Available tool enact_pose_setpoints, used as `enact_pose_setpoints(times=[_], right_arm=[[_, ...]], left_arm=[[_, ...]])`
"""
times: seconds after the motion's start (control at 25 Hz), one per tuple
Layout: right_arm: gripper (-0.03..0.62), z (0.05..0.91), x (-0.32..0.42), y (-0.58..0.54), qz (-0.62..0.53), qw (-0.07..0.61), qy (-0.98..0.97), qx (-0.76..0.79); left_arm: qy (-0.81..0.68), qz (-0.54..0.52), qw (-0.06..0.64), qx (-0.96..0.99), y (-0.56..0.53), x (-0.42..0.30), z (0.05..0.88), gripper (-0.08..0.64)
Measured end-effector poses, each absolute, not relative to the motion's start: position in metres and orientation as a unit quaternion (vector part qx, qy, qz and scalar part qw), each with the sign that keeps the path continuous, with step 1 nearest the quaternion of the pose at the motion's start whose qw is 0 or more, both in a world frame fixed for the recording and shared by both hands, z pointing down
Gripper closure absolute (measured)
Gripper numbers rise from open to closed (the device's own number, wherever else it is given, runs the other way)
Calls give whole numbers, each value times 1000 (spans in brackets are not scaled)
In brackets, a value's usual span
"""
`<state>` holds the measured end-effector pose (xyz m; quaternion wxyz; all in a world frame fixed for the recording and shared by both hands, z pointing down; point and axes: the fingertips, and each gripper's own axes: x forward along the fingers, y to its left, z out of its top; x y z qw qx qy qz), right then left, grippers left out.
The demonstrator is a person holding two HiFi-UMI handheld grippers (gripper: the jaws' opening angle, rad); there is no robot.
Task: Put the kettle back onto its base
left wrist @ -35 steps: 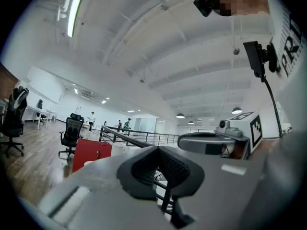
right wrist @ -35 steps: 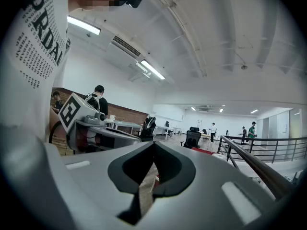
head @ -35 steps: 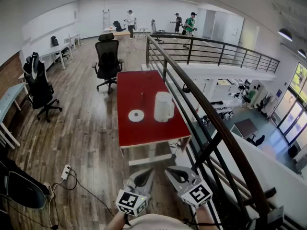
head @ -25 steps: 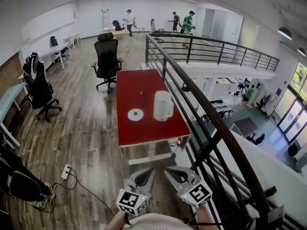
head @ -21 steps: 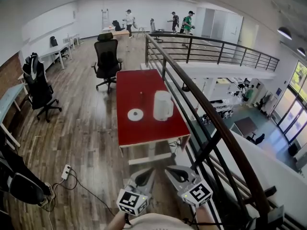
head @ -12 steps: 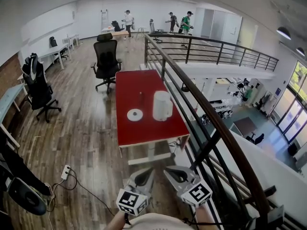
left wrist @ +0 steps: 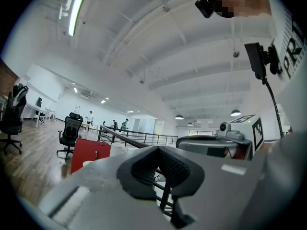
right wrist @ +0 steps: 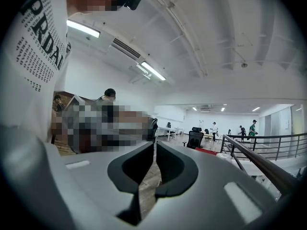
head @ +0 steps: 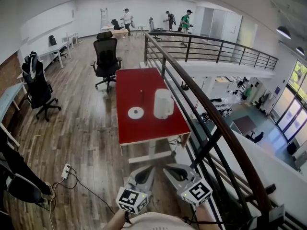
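Note:
In the head view a white kettle (head: 163, 103) stands upright on the red table (head: 144, 128), near its right edge. Its round white base (head: 135, 112) lies apart from it, a little to its left. A small dark upright object (head: 141, 96) stands just behind the base. Both grippers are held low at the bottom of that view, well short of the table. My left gripper (head: 145, 170) and right gripper (head: 170, 168) are side by side, both shut and holding nothing. In the left gripper view the jaws (left wrist: 158, 150) meet, with the kettle (left wrist: 117, 148) far off. In the right gripper view the jaws (right wrist: 154, 150) also meet.
A black railing (head: 192, 90) runs along the table's right side, with a drop to a lower floor beyond it. A black office chair (head: 106, 56) stands behind the table and another (head: 38, 87) at the left. A power strip with cables (head: 66, 171) lies on the wooden floor. People (head: 127, 17) stand far back.
Both grippers have stayed where they were, shut. The people at the far end have walked a little to the left, and the head view has shifted slightly.

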<state>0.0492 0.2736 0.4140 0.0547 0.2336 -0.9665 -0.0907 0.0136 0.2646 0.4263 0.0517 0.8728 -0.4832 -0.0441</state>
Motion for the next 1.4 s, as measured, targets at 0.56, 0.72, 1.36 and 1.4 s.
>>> enact_pose_setpoints(times=[0.56,0.72,1.36,1.4], right_arm=[[551,421,40,285,-84,60,-963,249],[552,420,39,288,-85,67,-963,248],[545,427,42,241,-74,84,-966,235],[545,428,43,237,-75,87,-966,233]], left_arm=[[-455,-43,56,888,275,13,430,554],[-454,-43,61,888,277,11,431,554],[-470,-39,68,879,234,13,435,554],[-472,-38,70,878,230,14,435,554]])
